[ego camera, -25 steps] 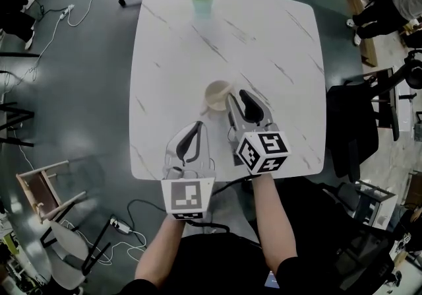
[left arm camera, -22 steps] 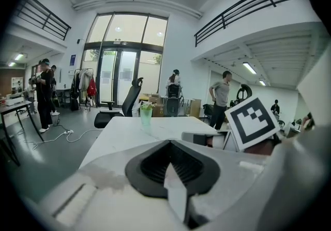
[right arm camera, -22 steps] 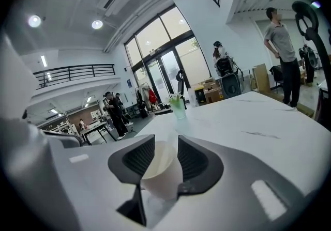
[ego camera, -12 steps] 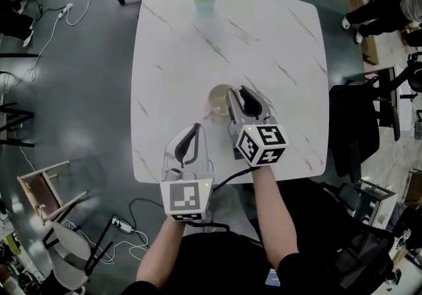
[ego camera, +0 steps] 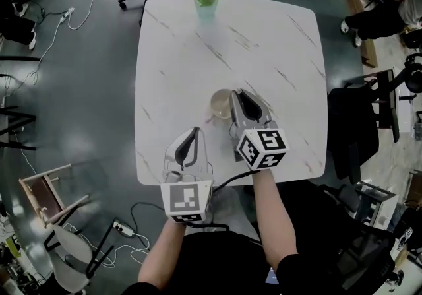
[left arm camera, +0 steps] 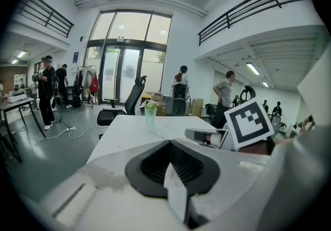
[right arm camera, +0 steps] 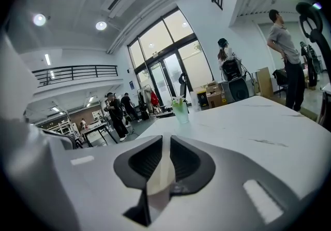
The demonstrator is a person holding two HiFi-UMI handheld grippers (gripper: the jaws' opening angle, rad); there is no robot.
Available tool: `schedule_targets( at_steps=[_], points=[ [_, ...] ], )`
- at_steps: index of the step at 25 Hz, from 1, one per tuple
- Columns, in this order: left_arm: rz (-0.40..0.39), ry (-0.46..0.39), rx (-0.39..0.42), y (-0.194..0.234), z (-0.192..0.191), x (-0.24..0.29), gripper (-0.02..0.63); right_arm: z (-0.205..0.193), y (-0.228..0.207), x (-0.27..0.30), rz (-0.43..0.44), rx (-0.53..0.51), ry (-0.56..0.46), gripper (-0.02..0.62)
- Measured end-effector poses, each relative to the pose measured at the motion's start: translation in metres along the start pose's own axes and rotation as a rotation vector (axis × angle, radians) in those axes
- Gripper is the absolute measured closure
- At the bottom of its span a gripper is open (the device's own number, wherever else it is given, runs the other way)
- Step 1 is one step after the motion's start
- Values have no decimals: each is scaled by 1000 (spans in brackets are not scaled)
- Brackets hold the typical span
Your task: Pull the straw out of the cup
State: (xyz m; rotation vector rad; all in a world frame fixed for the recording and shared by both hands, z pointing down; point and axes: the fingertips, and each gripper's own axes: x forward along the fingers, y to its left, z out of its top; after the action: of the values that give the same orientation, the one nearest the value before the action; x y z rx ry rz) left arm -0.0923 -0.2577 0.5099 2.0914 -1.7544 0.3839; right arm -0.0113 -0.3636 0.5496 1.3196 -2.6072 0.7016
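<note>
My right gripper (ego camera: 237,94) is closing its jaws, seemingly on the right rim of the cup (ego camera: 219,103) mid-table (ego camera: 264,43), while my left gripper (ego camera: 195,130), pinched shut, empty, sits nearer the straw (ego camera: 209,115) leaning its way.

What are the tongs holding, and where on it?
The right tongs are closing on the rim of the cream cup, at its right side. The left tongs hold nothing.

Nothing readable is showing, just coded squares sitting on the left cube (ego camera: 185,198) and right cube (ego camera: 262,149) at six o'clock.
</note>
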Motion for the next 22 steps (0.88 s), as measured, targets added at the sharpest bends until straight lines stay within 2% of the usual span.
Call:
schedule_targets(
  at_steps=[7, 12, 18, 22],
  points=[
    [-4, -20, -1, -2, 10, -9, 604, 25, 15, -14, 14, -76, -45, 548],
    [-6, -46, 0, -4, 20, -16, 604, 51, 23, -38, 18, -92, -105, 548],
    [-6, -84, -1, -7, 36, -28, 604, 83, 48, -69, 14, -202, -170, 549],
    [-12, -111, 1, -16, 45, -37, 604, 97, 62, -93, 17, -238, -205, 549]
  ],
)
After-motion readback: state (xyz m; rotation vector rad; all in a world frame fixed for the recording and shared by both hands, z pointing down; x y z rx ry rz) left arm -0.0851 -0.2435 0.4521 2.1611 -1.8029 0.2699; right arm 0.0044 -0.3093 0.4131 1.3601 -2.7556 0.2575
